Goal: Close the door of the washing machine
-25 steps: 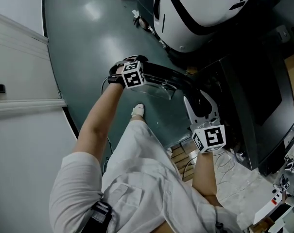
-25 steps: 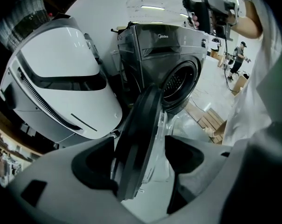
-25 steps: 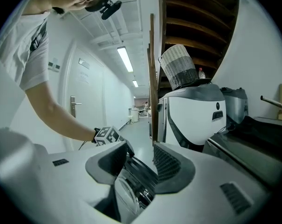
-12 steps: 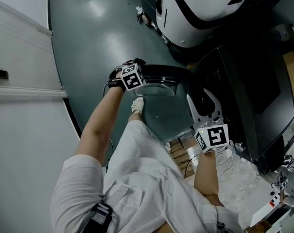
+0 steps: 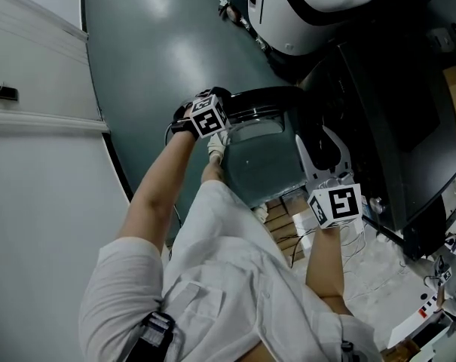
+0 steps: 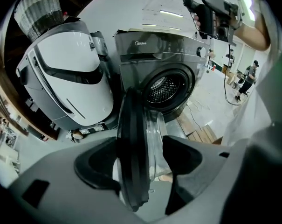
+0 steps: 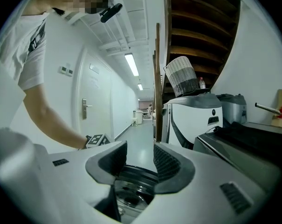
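The washing machine (image 5: 397, 119) is dark grey, and its round drum opening (image 6: 161, 88) stands uncovered. Its door (image 5: 267, 96), a black ring with a clear glass bowl, hangs part-way swung out over the floor. My left gripper (image 5: 221, 110) straddles the door's free edge. In the left gripper view the black rim (image 6: 131, 143) runs between the jaws of that gripper (image 6: 141, 157), which have just been closing; I see no clear squeeze on it. My right gripper (image 5: 322, 145) hovers open and empty near the hinge side, above the door (image 7: 131, 190).
A large white machine (image 5: 310, 13) stands beside the washer, topped by a woven basket (image 7: 182, 76). Wooden boards (image 5: 284, 213) and loose cables (image 5: 356, 255) lie by the washer's foot. My shoe (image 5: 216, 145) is under the door. A white wall (image 5: 32, 149) borders the left.
The door has swung toward the machine, and my left gripper has travelled with its rim. The right gripper has shifted along with it, staying near the hinge side.
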`<state>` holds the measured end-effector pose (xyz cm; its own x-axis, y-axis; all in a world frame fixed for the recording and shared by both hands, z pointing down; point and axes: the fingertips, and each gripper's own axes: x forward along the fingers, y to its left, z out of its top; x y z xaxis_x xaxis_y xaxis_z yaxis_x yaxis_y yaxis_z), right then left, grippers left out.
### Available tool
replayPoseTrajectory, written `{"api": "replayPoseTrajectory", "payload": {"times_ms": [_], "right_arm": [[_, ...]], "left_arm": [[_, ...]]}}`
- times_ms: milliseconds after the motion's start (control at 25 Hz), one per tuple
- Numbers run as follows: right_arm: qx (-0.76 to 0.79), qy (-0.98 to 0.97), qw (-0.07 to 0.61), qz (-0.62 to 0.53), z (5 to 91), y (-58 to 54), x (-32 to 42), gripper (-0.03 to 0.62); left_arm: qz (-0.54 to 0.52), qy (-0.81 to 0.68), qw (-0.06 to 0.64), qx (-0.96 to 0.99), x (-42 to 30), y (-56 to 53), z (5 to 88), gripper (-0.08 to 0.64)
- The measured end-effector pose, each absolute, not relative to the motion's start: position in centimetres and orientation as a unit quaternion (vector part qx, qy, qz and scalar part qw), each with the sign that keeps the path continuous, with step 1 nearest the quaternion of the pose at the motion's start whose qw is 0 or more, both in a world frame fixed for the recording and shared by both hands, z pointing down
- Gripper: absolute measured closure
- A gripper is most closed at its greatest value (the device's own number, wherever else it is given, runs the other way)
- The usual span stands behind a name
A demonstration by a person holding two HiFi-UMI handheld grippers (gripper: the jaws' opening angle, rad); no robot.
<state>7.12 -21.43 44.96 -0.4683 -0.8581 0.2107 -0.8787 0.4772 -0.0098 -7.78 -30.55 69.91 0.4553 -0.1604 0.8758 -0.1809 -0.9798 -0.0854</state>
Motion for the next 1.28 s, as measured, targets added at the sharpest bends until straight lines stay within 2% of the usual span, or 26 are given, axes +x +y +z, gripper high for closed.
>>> {"api": "replayPoseTrajectory", "payload": {"times_ms": [720, 1280], "right_arm": [[0.529, -0.841, 0.091, 0.064, 46.0, -13.4, 11.2, 0.396], [0.565, -0.818, 0.086, 0.068, 46.2, -8.5, 16.4, 0.396]], "left_arm": [[0.47, -0.097, 0.066, 0.875, -3.3, -19.9, 70.0, 0.247], [0.429, -0.062, 0.092, 0.897, 3.6, -12.8, 69.6, 0.247]]}}
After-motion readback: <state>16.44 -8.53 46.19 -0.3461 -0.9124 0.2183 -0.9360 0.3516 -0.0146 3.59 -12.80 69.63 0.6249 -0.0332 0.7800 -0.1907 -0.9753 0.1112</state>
